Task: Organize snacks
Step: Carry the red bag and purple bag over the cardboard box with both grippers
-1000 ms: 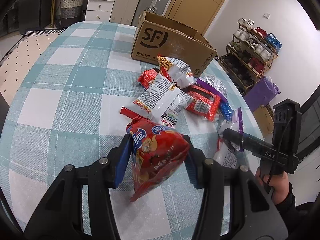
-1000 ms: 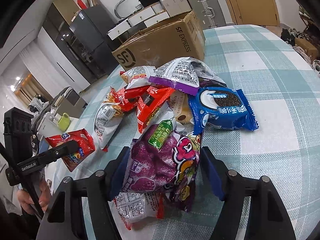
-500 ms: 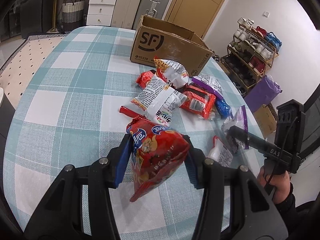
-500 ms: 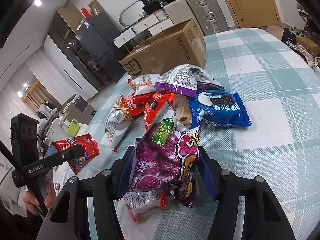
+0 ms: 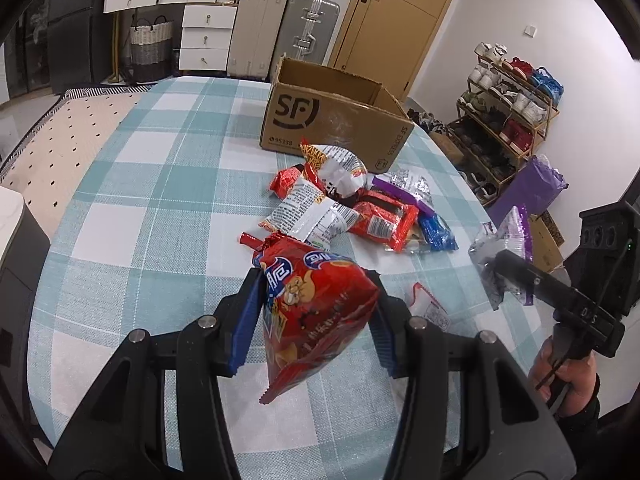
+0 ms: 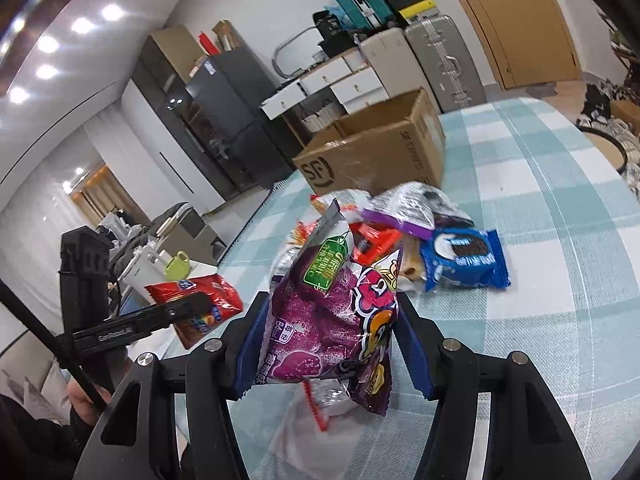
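My left gripper (image 5: 316, 320) is shut on a red snack bag (image 5: 316, 304), held above the checked tablecloth (image 5: 160, 208). My right gripper (image 6: 332, 344) is shut on a purple snack bag (image 6: 332, 312), lifted off the table; the same purple snack bag (image 5: 506, 256) shows at the right of the left wrist view. A pile of snack packets (image 5: 344, 208) lies in the middle of the table, with a blue cookie pack (image 6: 464, 260) at its edge. An open cardboard box (image 5: 332, 120) stands behind the pile. A white and red packet (image 6: 320, 412) lies on the table under the purple bag.
Suitcases (image 5: 280, 36) and white drawers (image 5: 204, 36) line the far wall beside a wooden door (image 5: 392, 16). A shoe rack (image 5: 504, 108) and a purple bag (image 5: 532, 192) stand off the table's right side. A person's hand (image 5: 564, 372) holds the right gripper's handle.
Both grippers have risen with their bags. The right gripper's pads closed in on the purple bag and lifted it clear of the white and red packet below.
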`<state>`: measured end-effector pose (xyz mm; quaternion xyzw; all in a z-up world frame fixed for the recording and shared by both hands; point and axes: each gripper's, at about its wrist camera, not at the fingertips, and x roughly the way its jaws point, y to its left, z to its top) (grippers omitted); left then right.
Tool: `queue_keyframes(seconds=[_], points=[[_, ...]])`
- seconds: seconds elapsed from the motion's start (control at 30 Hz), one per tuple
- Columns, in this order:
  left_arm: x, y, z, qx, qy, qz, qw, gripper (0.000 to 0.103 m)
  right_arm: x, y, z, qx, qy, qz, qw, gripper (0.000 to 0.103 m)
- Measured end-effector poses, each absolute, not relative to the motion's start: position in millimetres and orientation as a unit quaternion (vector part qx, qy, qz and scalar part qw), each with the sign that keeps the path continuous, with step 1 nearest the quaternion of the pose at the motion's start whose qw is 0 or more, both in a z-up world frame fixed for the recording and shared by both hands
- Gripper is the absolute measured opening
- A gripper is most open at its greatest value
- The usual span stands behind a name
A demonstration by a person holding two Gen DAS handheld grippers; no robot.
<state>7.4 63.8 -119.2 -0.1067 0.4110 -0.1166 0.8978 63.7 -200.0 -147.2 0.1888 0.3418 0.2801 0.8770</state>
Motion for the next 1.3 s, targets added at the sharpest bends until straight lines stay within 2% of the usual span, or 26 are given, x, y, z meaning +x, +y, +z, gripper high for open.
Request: queue_keyframes(seconds=[0.33,0.67,1.07,1.3], points=[[12.0,63.7,-82.3,-0.103,0.384,-0.133,0.908,0.047,58.1,-187.3,-98.8,0.175,0.312,0.317,0.879,0.061],[46.3,69.7,-32.2,-0.103,0.347,-0.146,0.921,0.047,90.8,-185.2,-44.8,0.163,0.281,0.358,0.875,0.061],[136.1,64.7,13.2,-0.103,0.344,-0.152,0.921,0.047,167.5,-176.5,28.3,0.134,0.247,0.384,0.880,0.061],[210.1,44.8,36.5,-0.086,0.346,-0.150,0.922,0.047,234.5,-167.3,37.9,0.132,0.255,0.382,0.879,0.061]])
